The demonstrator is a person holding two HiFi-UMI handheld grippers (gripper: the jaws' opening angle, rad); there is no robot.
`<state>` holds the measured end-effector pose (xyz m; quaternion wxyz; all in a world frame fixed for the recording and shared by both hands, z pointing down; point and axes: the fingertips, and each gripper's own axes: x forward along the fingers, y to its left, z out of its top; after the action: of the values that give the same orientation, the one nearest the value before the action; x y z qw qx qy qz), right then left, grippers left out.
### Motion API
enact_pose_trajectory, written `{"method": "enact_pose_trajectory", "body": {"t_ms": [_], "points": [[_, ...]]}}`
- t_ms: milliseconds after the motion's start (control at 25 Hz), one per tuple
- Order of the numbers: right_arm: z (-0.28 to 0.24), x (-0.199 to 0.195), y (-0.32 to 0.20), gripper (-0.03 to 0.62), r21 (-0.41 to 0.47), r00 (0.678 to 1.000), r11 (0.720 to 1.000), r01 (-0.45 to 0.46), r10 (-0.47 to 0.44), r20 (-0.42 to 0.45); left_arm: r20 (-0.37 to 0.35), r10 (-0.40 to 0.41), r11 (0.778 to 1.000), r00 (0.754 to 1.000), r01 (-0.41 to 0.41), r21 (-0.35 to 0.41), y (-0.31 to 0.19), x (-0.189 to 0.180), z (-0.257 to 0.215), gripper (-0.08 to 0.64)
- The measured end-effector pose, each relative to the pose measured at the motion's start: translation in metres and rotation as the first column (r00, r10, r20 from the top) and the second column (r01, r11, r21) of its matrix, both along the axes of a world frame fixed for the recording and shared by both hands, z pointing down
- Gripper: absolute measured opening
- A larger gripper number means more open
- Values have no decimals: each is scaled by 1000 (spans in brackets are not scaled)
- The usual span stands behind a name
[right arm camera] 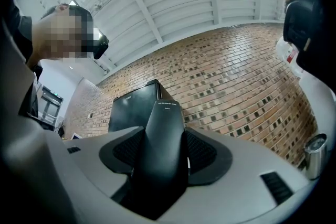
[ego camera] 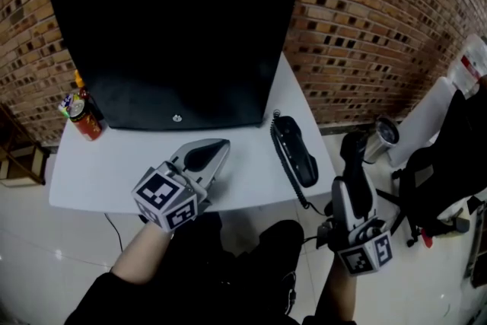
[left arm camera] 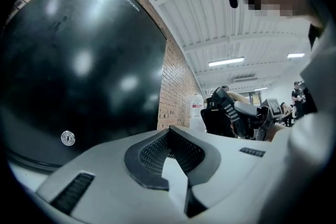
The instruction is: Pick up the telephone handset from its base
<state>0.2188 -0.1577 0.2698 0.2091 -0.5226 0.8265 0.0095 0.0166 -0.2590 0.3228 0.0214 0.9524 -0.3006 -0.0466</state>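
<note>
As the telephone handset is pinched in the right gripper, the pick-up is judged all but done.
The handset is held off the base, beyond the right edge of the table; a steady grip and slack in the cord would be called for next. One handset, one base and two grippers are counted; the left gripper is pressed together on nothing, above the table.

pale grey left tongs and right tongs, dark-padded, each carrying a black-and-white marker cube.
</note>
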Motion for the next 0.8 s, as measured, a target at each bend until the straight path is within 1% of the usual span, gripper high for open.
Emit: {"method": "enact_pose_trajectory", "body": {"t_ms": [280, 480, 640, 800], "points": [[-2, 2, -2, 252, 0, 1000, 1000, -17, 17, -3, -3, -5, 1000, 1000, 5, 3, 0, -2, -1, -3], [-2, 0, -3, 252, -2, 1000, 1000, -10, 10, 7, -4, -10, 1000, 1000, 10, 2, -1, -4, -1, -3], [-1, -5, -4, 250, -6, 1000, 1000, 0, 0, -12, -14, -4, 1000, 1000, 4, -5, -1, -3, 0, -3], [0, -9, -6, 250, -9, 999, 1000, -3, 2, -34, -4, -9, 1000, 1000, 9, 0, -2, -3, 0, -3]]}}
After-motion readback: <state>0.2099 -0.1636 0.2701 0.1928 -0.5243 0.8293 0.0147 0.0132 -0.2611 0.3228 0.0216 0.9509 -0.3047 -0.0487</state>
